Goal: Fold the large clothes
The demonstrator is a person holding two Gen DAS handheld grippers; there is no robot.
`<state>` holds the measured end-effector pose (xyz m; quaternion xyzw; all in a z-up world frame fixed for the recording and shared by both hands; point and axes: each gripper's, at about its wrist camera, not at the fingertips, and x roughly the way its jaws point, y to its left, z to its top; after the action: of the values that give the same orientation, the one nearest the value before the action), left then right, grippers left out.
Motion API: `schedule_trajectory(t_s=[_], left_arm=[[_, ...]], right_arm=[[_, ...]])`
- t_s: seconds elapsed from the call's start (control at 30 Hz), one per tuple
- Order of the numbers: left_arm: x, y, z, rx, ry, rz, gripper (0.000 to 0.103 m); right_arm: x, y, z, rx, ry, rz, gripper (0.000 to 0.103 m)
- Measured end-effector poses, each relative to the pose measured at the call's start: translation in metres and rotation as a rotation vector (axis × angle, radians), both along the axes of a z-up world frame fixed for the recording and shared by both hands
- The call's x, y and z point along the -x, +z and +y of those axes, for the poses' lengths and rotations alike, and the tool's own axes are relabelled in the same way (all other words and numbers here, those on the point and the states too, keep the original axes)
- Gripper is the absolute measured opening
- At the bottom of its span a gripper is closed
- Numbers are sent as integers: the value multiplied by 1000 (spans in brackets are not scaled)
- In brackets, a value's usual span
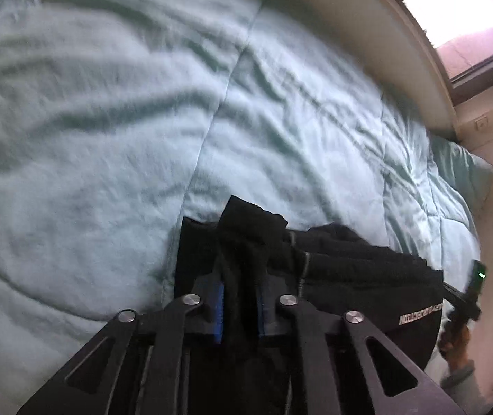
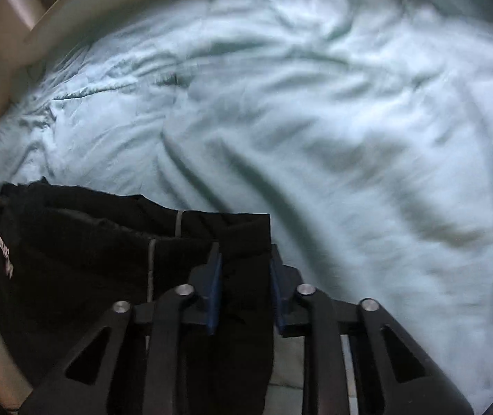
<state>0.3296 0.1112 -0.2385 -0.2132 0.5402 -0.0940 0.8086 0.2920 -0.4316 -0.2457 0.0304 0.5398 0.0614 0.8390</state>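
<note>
Black garment (image 1: 350,269) is pinched in both tools (image 1: 241,297) (image 2: 244,294) above the quilt (image 1: 108,121).

Rumpled pale green quilt (image 1: 115,110) covers bed; matching pillow (image 1: 464,169) at far corner; bright window (image 1: 460,17) above.

Black hand-held gripper (image 1: 240,306), blue pads (image 1: 219,306), silver screws.

A matt black cloth garment (image 1: 350,276) lies on a pale green, rumpled, quilted cloth bedspread (image 1: 108,121). The matt black gripper arms carry shiny metal rivets (image 2: 184,290).
</note>
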Motion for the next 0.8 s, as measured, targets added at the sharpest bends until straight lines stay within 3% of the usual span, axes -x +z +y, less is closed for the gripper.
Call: schedule_trajectory(t_s=[0.07, 0.2, 0.27, 0.33, 0.4, 0.47, 0.5, 0.53, 0.6, 0.67, 0.73, 0.8], left_arm=[[8, 22, -4, -41, 18, -55, 10], [6, 75, 0, -3, 68, -167, 10], [-7, 99, 0, 12, 94, -229, 10], [-23, 101, -5, -36, 98, -245, 10], [-43, 78, -13, -85, 86, -197, 10], [-57, 46, -19, -133, 80, -112, 10], [-64, 16, -20, -150, 82, -22, 10], [-66, -5, -19, -141, 89, 32, 11], [-65, -35, -16, -106, 100, 104, 14], [-64, -51, -13, -73, 104, 127, 16], [-65, -45, -6, -28, 105, 129, 19], [-62, -34, 9, 40, 112, 144, 22]], right_arm=[[19, 28, 2, 67, -38, -81, 20], [36, 97, 7, 165, -63, -237, 18], [26, 117, 14, 211, -73, -279, 18], [8, 119, 15, 251, -103, -288, 18], [-17, 98, 12, 259, -140, -234, 18], [-43, 50, 10, 254, -150, -104, 18], [-48, 30, 9, 248, -154, -51, 18], [-55, -2, 7, 222, -163, 33, 18], [-57, -37, 4, 159, -178, 121, 19], [-56, -46, 3, 151, -201, 139, 22], [-54, -39, 1, 146, -216, 135, 32], [-48, -24, -10, 98, -235, 126, 35]])
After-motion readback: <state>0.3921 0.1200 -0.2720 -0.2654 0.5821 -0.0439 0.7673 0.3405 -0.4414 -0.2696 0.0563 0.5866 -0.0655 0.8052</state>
